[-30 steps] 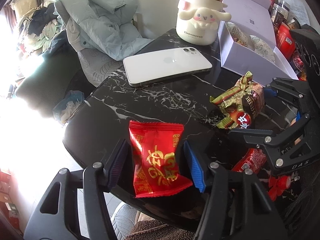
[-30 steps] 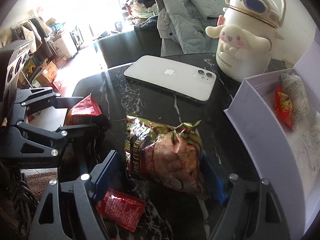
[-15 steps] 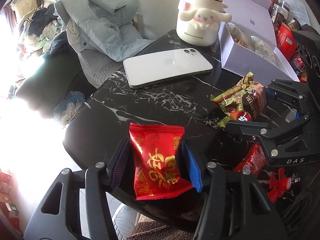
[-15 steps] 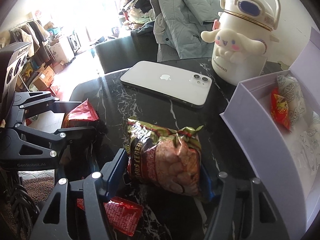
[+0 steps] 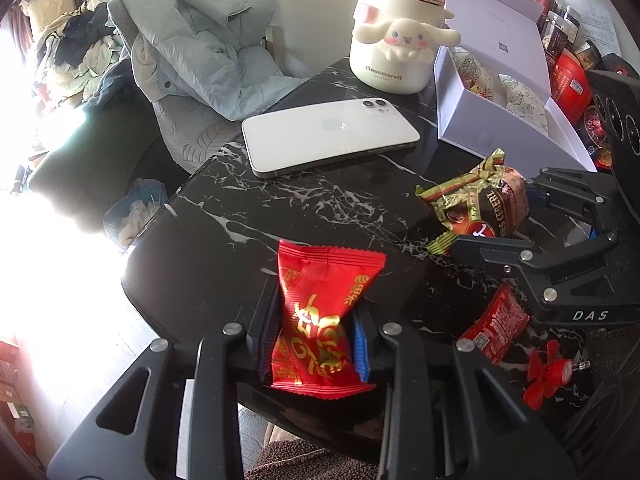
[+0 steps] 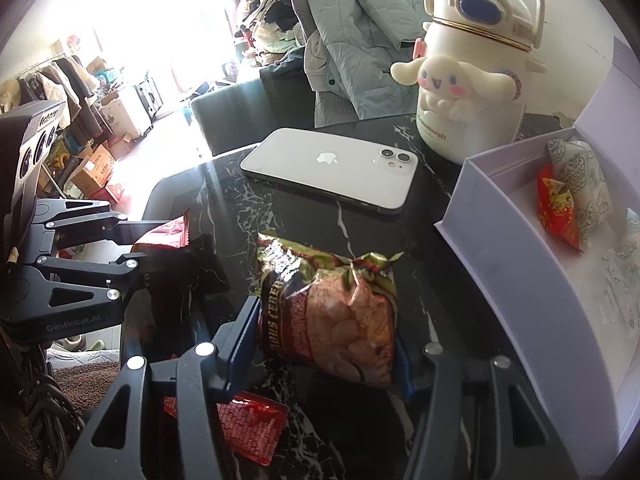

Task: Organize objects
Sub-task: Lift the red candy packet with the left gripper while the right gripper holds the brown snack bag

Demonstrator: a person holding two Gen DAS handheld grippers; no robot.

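A red snack packet [image 5: 320, 304] lies at the near edge of the black marble table [image 5: 248, 216]. My left gripper [image 5: 314, 320] is closing on it, and its blue pads pinch the packet's waist. A brown and gold cereal snack bag [image 6: 332, 304] lies mid-table. My right gripper [image 6: 325, 332] is closing around it, both pads against its sides. An open lavender box [image 6: 520, 280] with wrapped snacks inside stands to the right of that bag. In the left wrist view the right gripper [image 5: 516, 216] holds the bag [image 5: 488, 204] in front of the box [image 5: 480, 120].
A white phone [image 5: 328, 136] lies face down behind the snacks, and a cream Cinnamoroll bottle [image 5: 396, 40] stands beyond it. A small red sachet [image 5: 496, 328] and a red plastic propeller [image 5: 544, 372] lie near the right gripper. A jacket [image 5: 200, 40] hangs over a chair past the table.
Both grippers have narrowed. The left pads now squeeze the red packet, which has crumpled inward. The right pads have come in against the cereal bag. Neither hand has shifted.
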